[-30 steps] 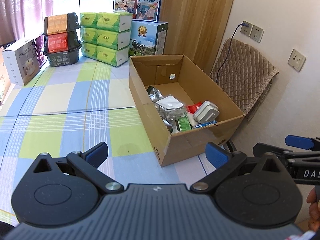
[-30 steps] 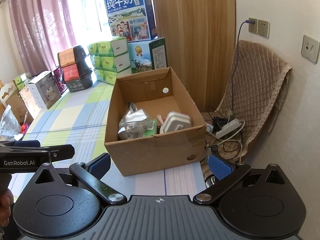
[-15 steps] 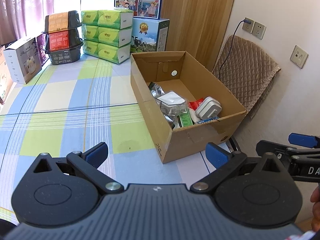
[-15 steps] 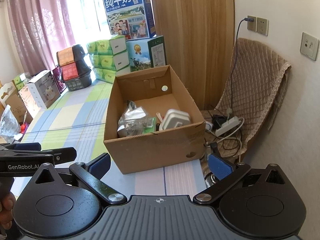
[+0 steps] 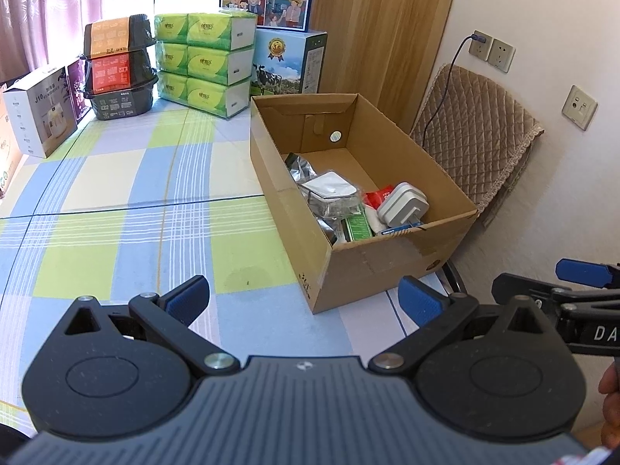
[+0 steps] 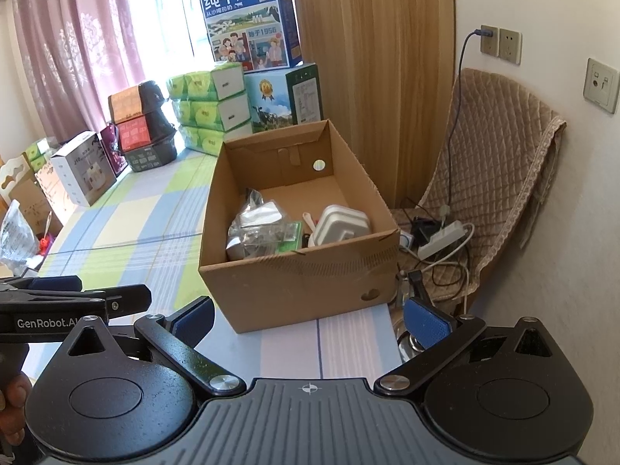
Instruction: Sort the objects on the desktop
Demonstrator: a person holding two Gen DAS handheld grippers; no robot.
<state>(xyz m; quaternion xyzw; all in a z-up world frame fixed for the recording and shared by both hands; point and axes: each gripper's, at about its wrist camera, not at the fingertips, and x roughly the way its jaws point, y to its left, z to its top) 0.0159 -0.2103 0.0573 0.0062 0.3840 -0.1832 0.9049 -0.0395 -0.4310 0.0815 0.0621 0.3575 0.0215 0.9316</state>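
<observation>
An open cardboard box (image 5: 391, 259) (image 6: 306, 279) stands on the checked tablecloth (image 5: 128, 209) near the table's right edge. Inside it lie a silver foil bag (image 5: 300, 166) (image 6: 255, 217), a white charger block (image 5: 403, 203) (image 6: 341, 223), a green packet (image 5: 358, 226) (image 6: 288, 238) and a red packet (image 5: 378, 195). My left gripper (image 5: 304, 300) hovers open and empty in front of the box's near left corner. Open and empty too, my right gripper (image 6: 308, 316) sits before the box's near wall. Each gripper shows at the edge of the other's view.
At the table's far end stand green tissue packs (image 5: 205, 62), milk cartons (image 5: 288, 62), stacked black trays (image 5: 116, 66) and a white appliance box (image 5: 37, 110). Right of the table are a padded chair (image 6: 496, 178) holding a power strip (image 6: 441, 236), and wall sockets (image 5: 492, 48).
Both grippers have drawn back slightly from the box and lifted a little, so the box appears a bit farther off. Their jaws stay open and empty.
</observation>
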